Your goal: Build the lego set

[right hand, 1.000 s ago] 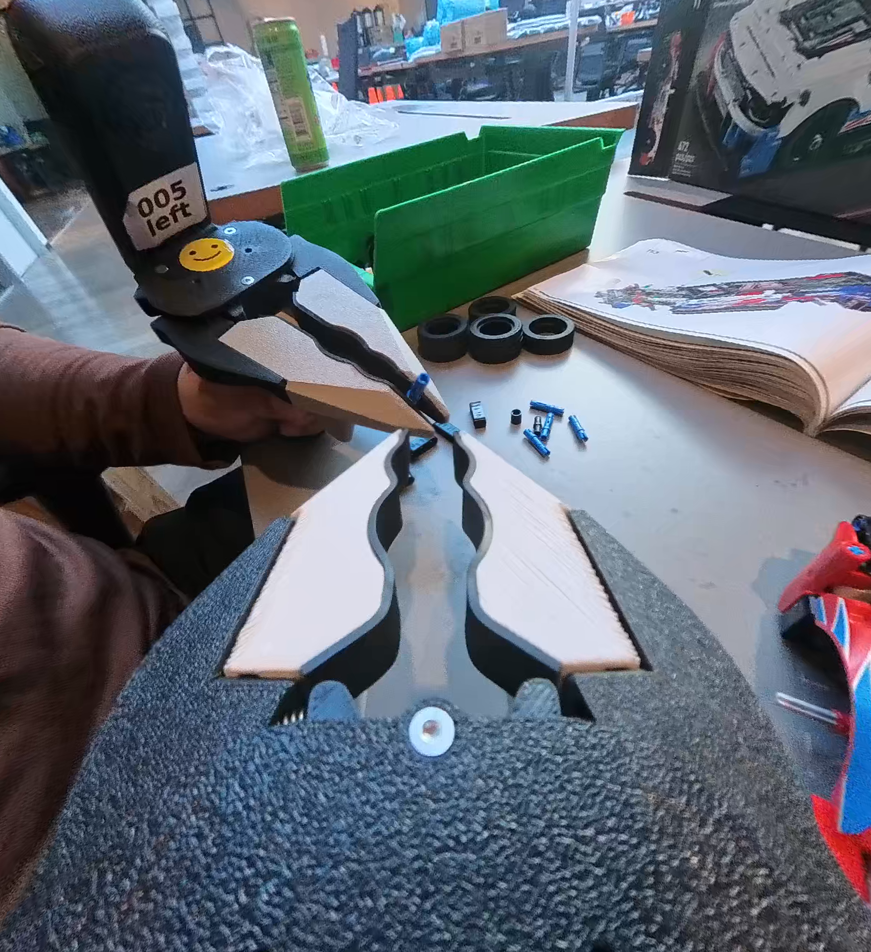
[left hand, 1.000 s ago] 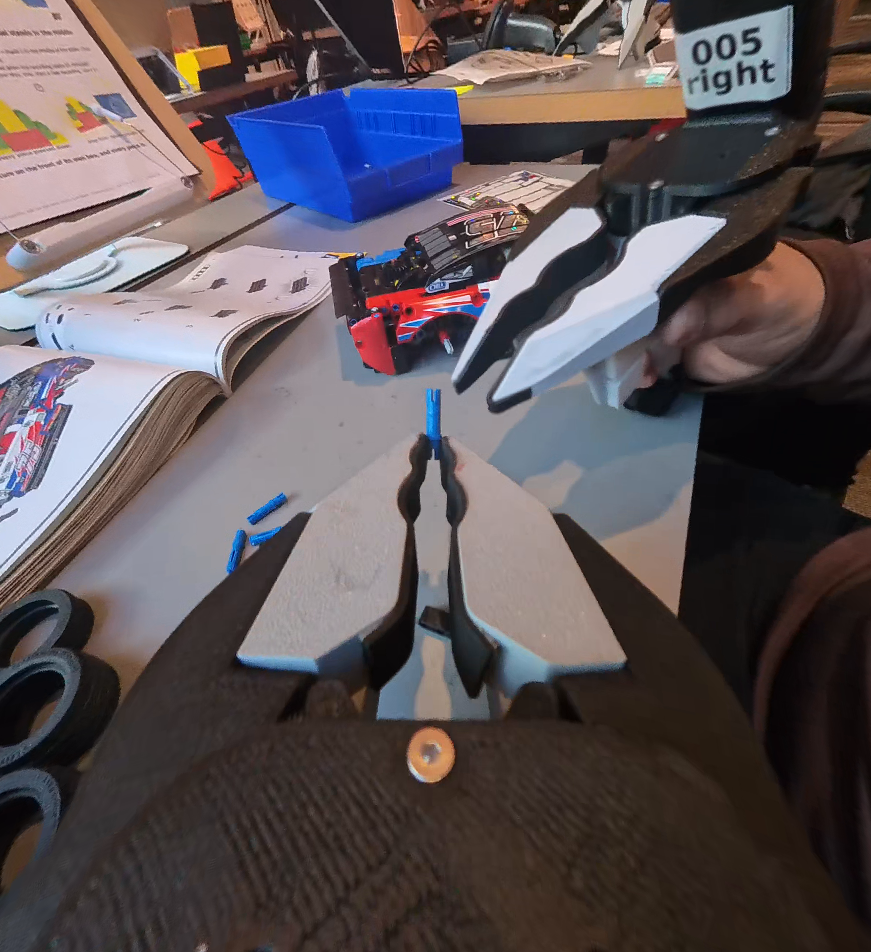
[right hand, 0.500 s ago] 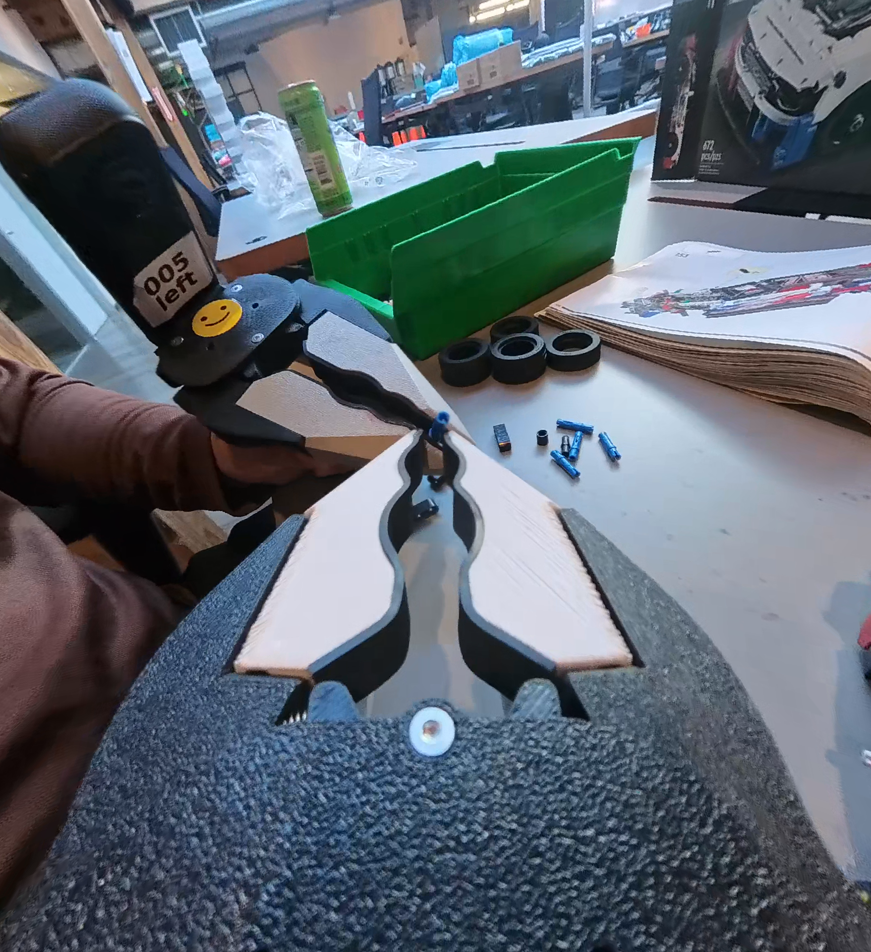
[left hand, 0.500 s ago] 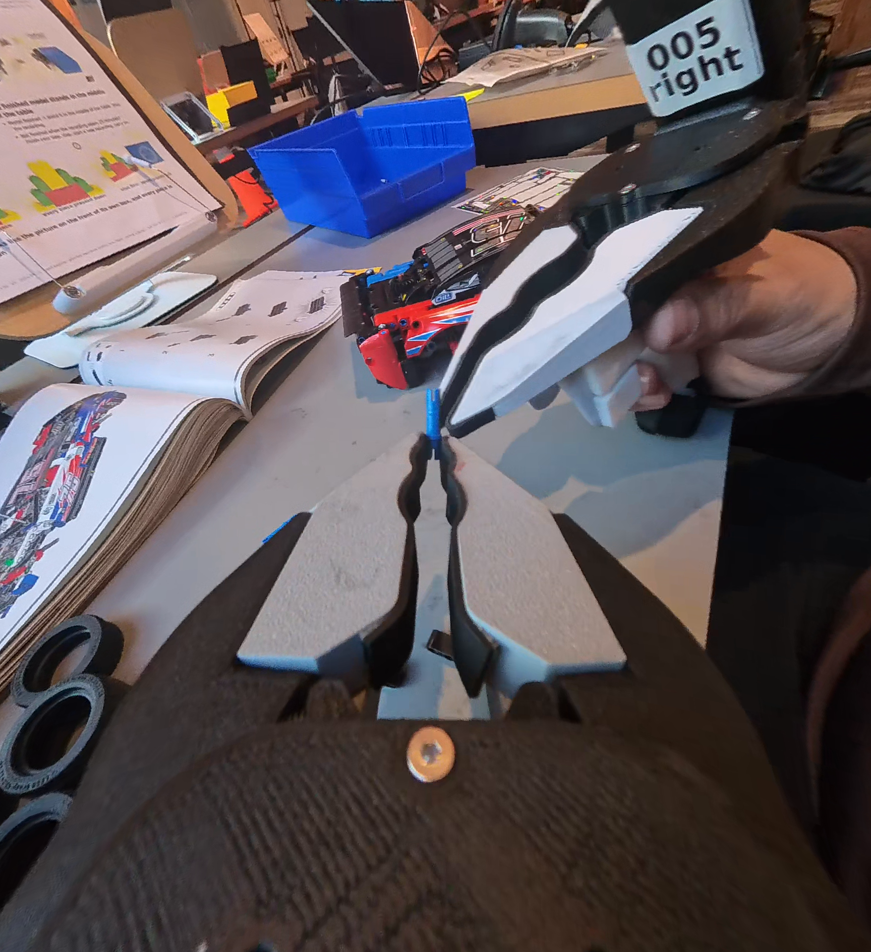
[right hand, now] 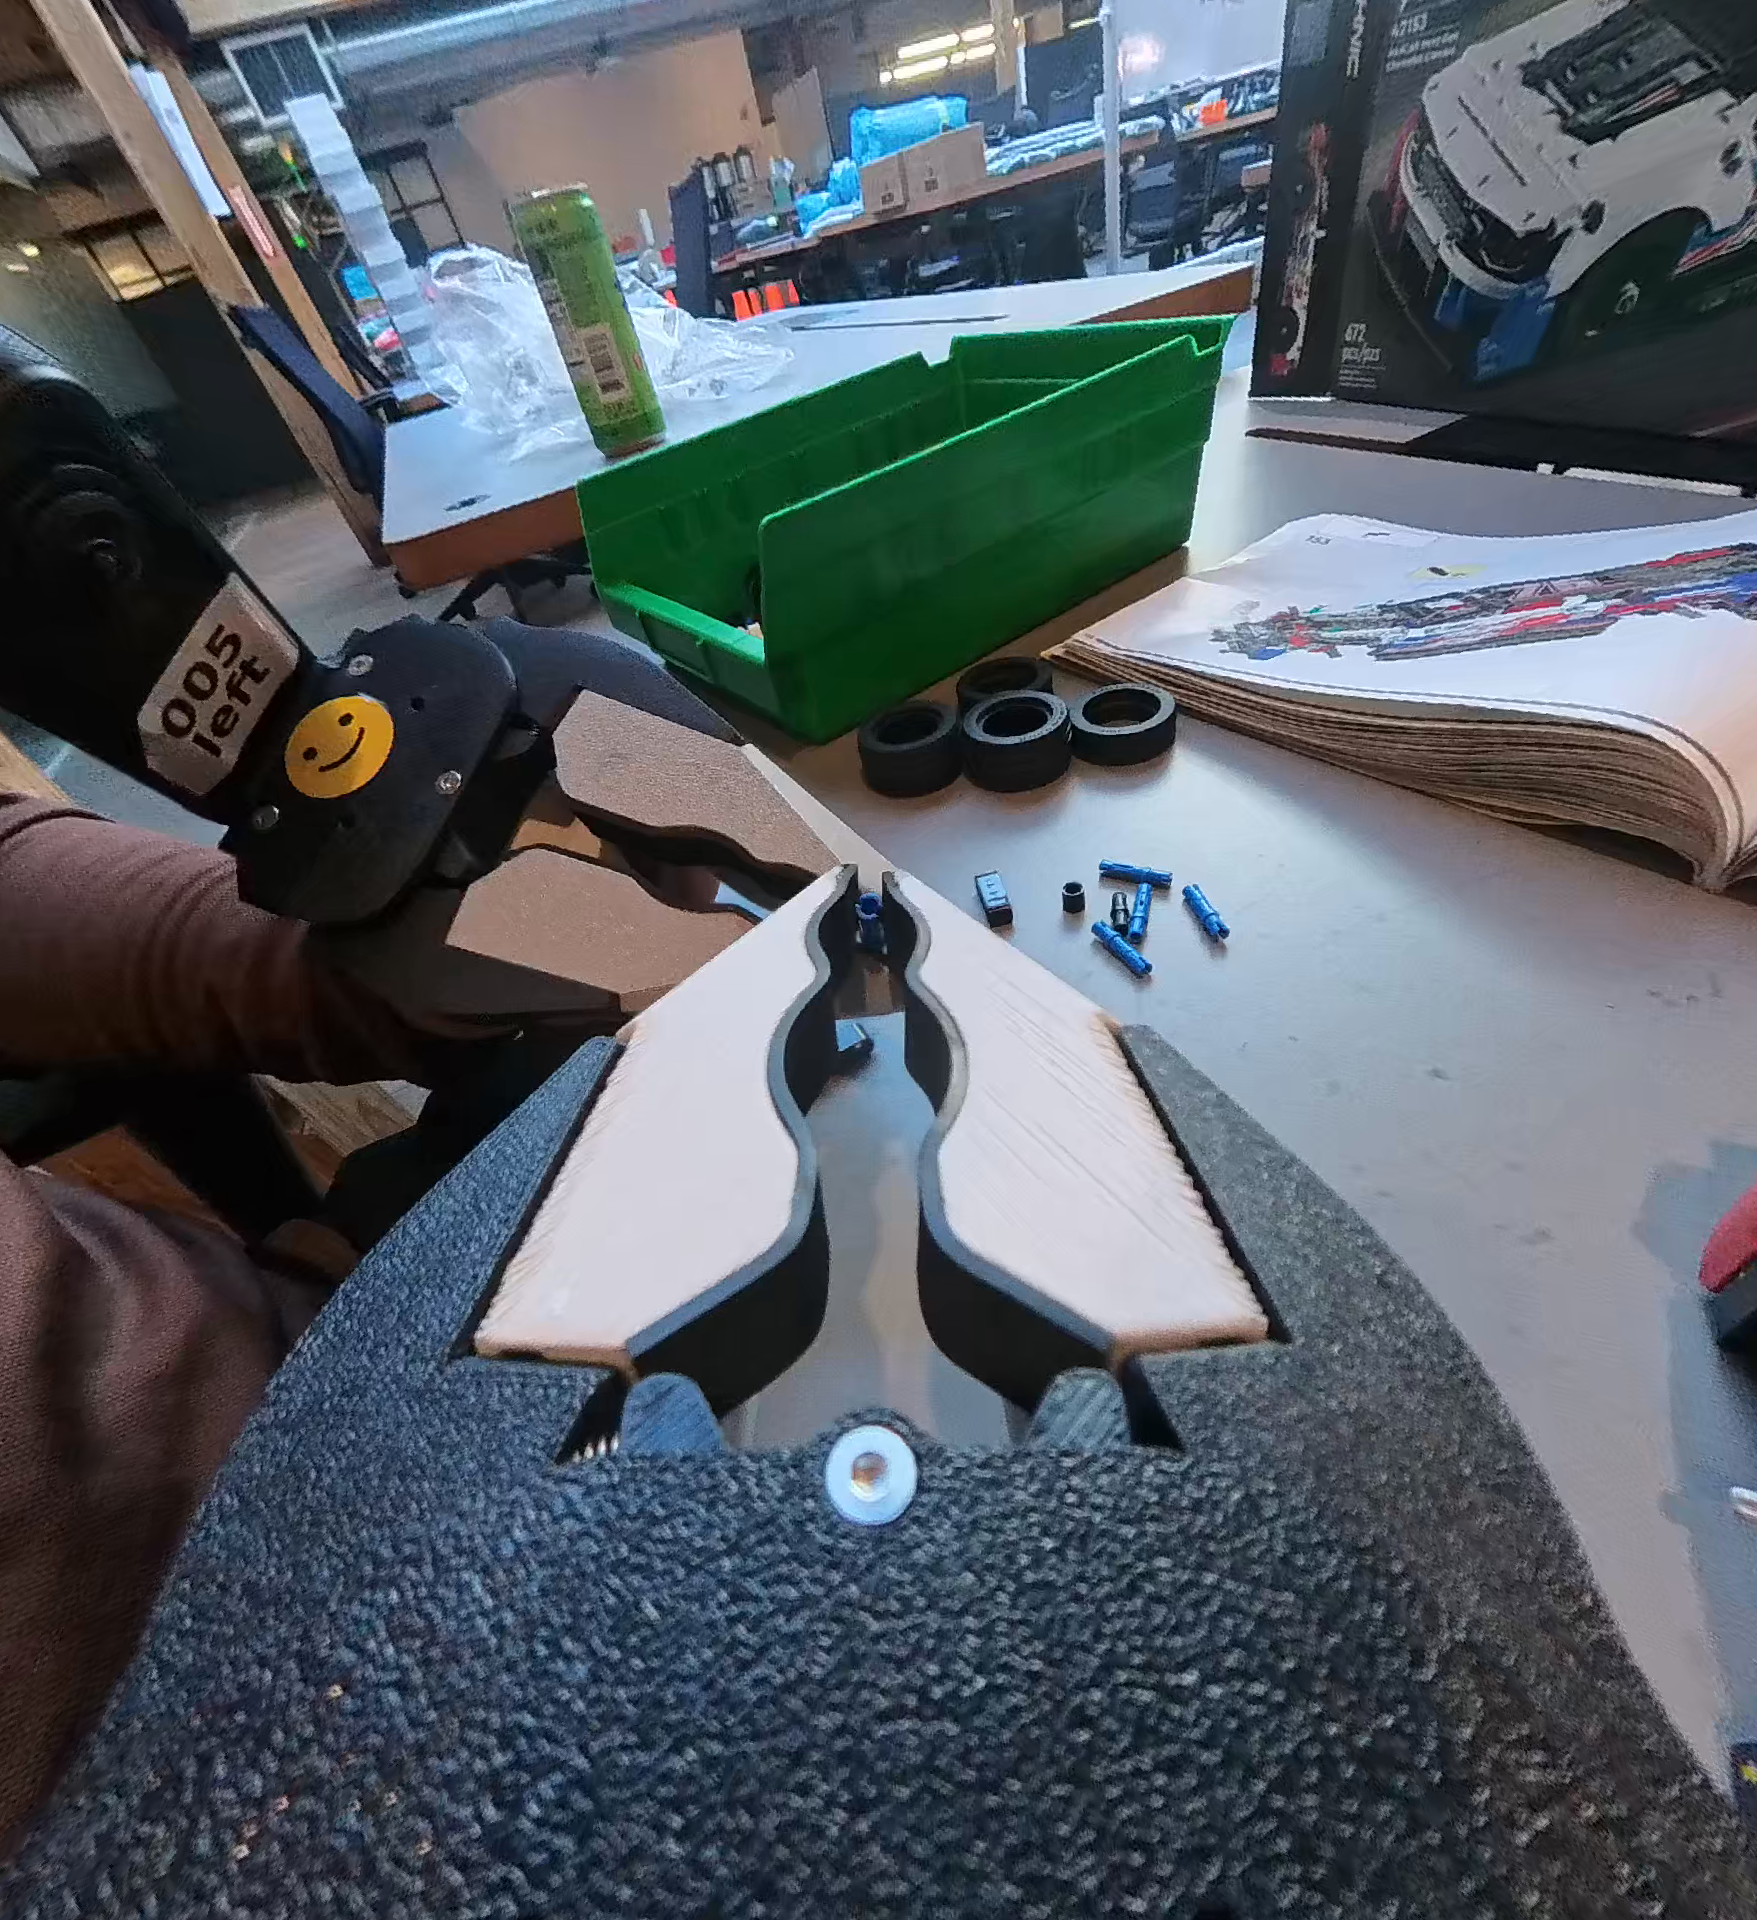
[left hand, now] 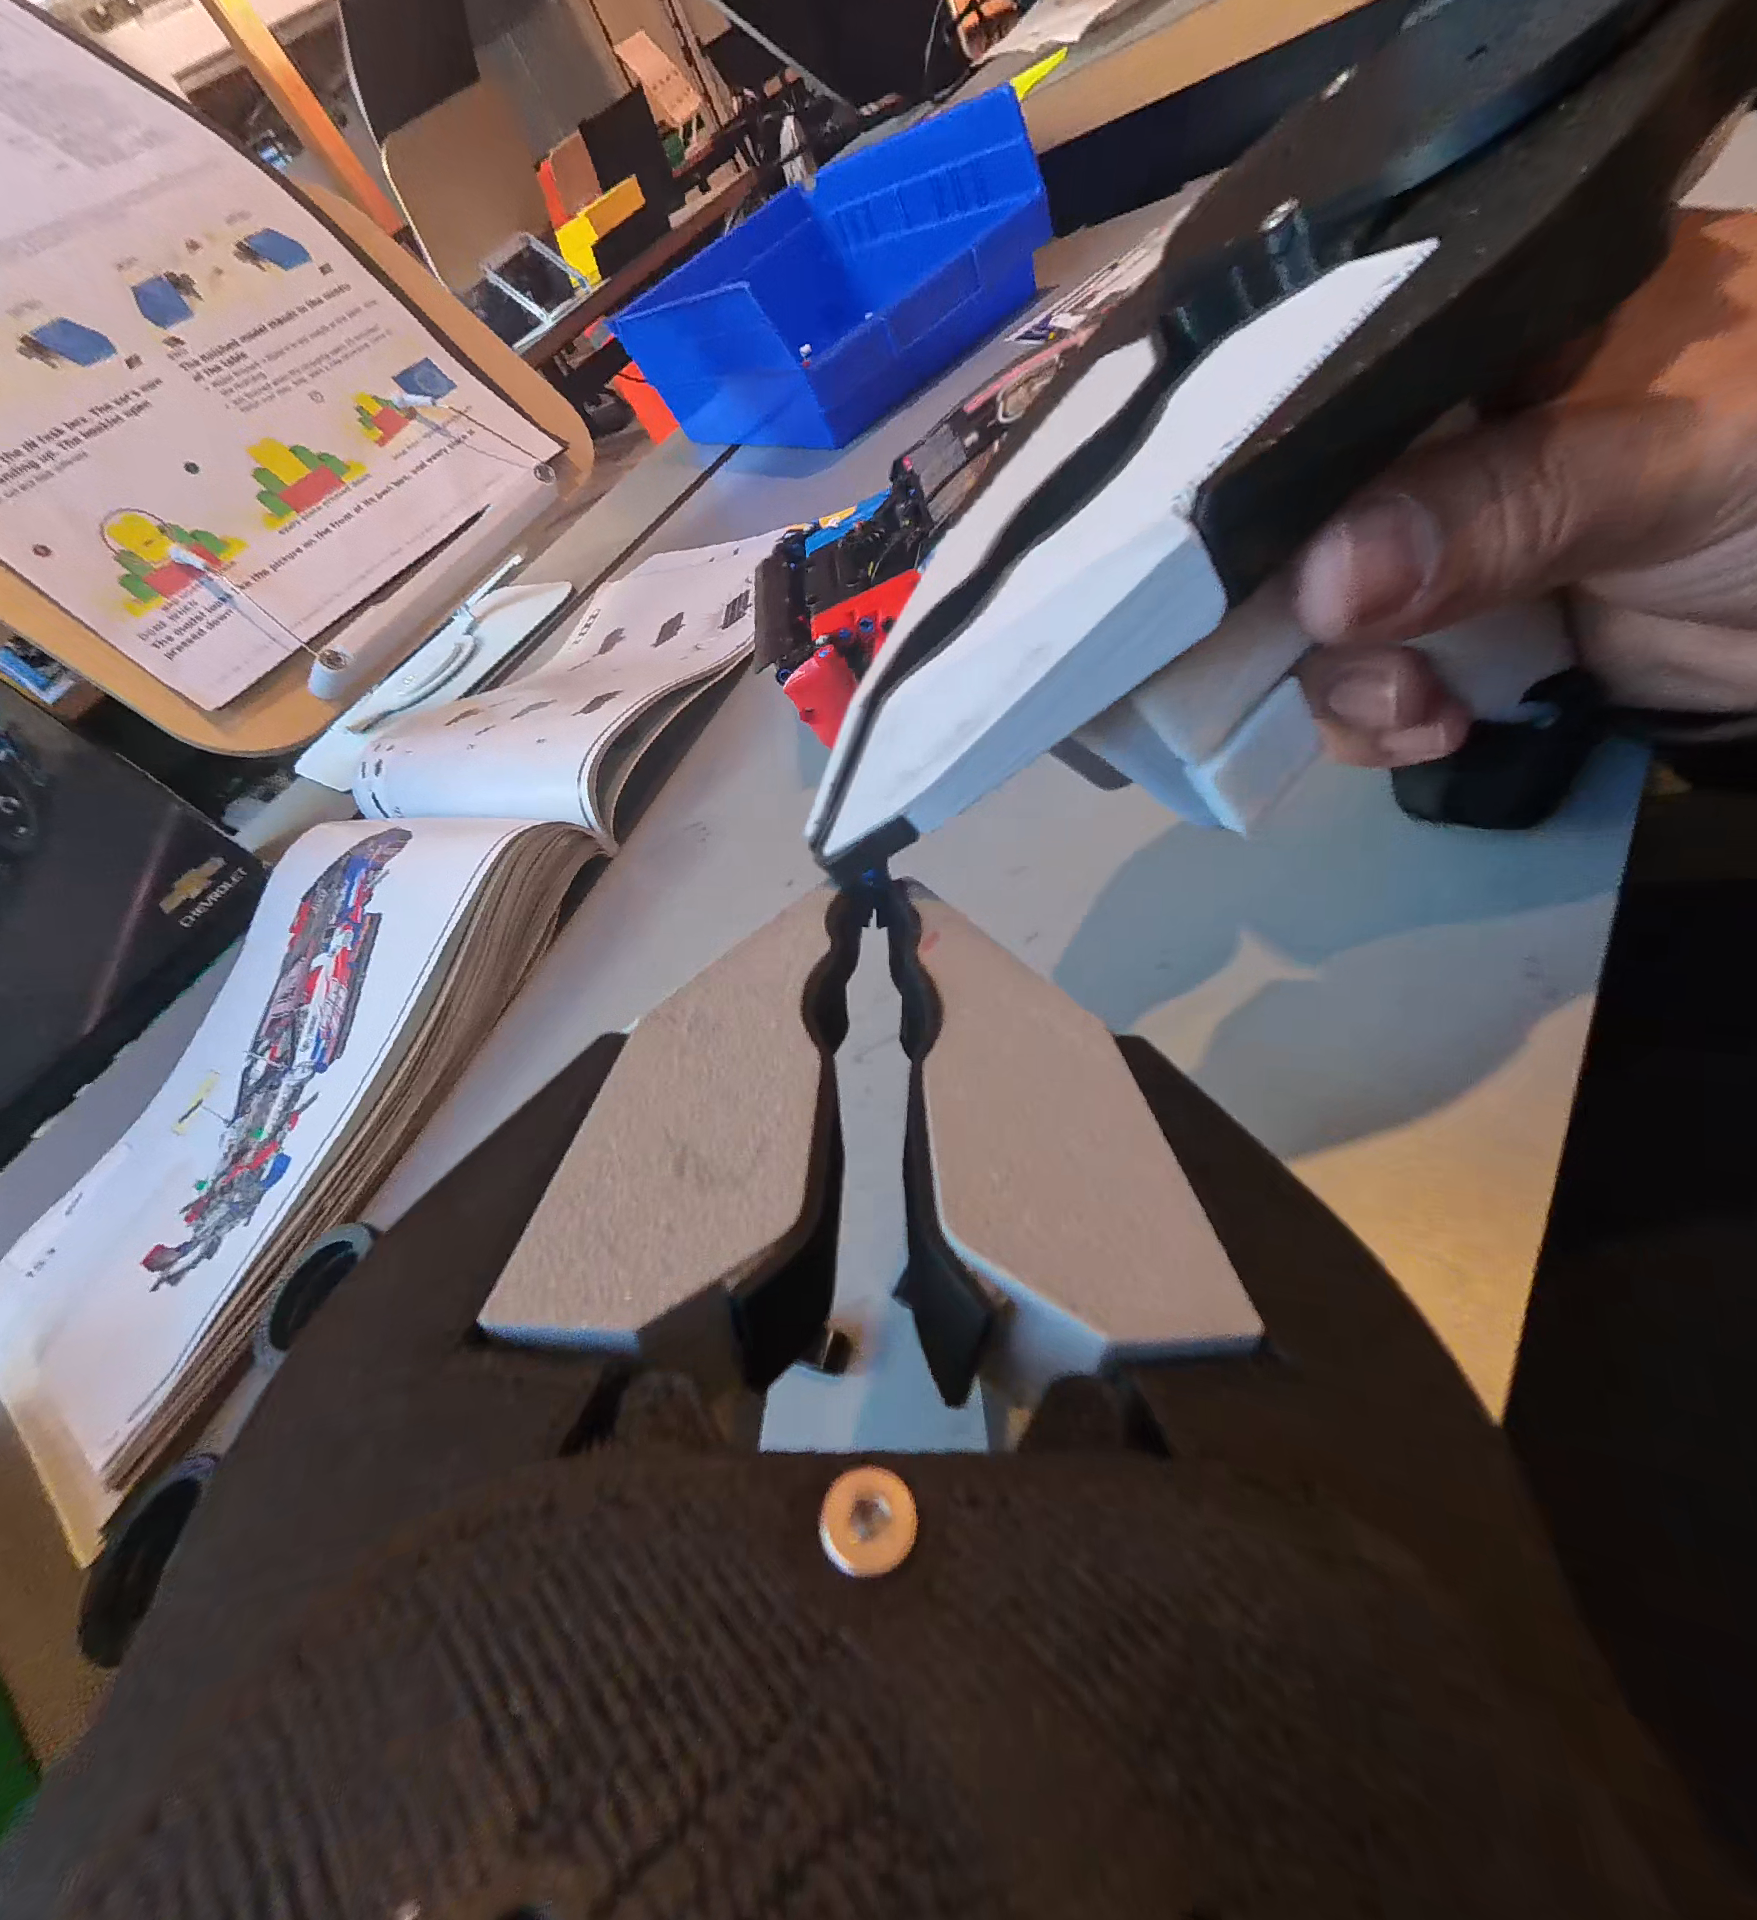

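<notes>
Left tongs (left hand: 869,902): tips pinched together on a small blue pin (left hand: 866,883), held above the table (left hand: 1217,935). The pin's long axis runs on forward from the tips; only a short stub shows.

Right tongs (right hand: 869,891): narrow gap at the tips, set about the free end of the same pin (right hand: 868,914), seen nearly end-on. Whether the tips press it cannot be told. In the left wrist view the right tongs' pale, flat-faced fingers (left hand: 1040,665) slant down onto the pin.

Both tongs: wavy black-lined inner edges, textured dark bodies.

On the table, smooth and grey:
- loose blue pins (right hand: 1154,914), slim cylinders lying at mixed angles, with small black pieces (right hand: 995,897) beside them;
- four black rubber tyres (right hand: 1017,723), clustered and touching;
- green plastic bin (right hand: 884,561), behind the tyres;
- open instruction book (right hand: 1476,665), thick, pages fanned;
- partly built red, blue and black car (left hand: 832,623), beyond the right tongs;
- blue plastic bin (left hand: 853,322), farther back.
</notes>
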`<state>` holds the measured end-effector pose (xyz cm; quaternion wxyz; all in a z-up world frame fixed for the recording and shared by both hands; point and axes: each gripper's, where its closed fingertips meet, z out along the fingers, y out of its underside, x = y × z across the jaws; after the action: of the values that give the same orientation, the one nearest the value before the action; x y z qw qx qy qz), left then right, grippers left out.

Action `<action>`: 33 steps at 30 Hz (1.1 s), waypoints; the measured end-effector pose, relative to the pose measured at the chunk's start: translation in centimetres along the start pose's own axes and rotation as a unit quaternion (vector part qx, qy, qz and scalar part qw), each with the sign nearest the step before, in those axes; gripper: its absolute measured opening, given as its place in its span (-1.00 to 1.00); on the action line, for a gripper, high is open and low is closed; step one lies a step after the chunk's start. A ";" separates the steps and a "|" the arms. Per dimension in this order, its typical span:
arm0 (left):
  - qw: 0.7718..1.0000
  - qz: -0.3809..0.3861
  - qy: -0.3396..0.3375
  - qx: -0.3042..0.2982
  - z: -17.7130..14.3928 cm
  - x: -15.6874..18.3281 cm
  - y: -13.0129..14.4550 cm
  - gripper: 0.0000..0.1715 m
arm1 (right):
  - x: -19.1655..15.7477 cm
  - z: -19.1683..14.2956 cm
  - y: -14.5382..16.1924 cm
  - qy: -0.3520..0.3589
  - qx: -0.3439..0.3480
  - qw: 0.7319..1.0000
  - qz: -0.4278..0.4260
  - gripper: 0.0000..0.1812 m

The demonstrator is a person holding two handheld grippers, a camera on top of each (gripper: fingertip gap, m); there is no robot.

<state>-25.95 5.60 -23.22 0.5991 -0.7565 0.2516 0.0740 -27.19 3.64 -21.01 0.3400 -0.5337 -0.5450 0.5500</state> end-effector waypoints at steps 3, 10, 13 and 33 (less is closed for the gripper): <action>1.000 -0.014 -0.004 0.007 0.0 -0.2 -0.3 -0.98 | 0.1 -0.1 -0.3 -0.001 0.012 1.000 0.006 -0.95; 0.997 -0.058 -0.045 0.002 0.0 -2.4 0.1 -0.98 | 0.4 -0.3 -0.3 -0.023 0.017 0.999 0.043 -0.87; 0.997 -0.062 -0.039 0.009 0.1 -2.3 -0.1 -0.98 | 0.4 0.1 -0.2 -0.027 0.011 0.998 0.049 -0.85; 0.990 -0.046 0.115 -0.062 -2.0 0.3 3.0 -0.63 | 3.5 -1.1 7.7 -0.002 -0.437 0.890 -0.132 -0.95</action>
<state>-27.52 3.13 -25.42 0.5210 -0.8063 0.2789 -0.0260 -25.25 5.89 -29.00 0.1410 -0.5505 -0.7963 0.2073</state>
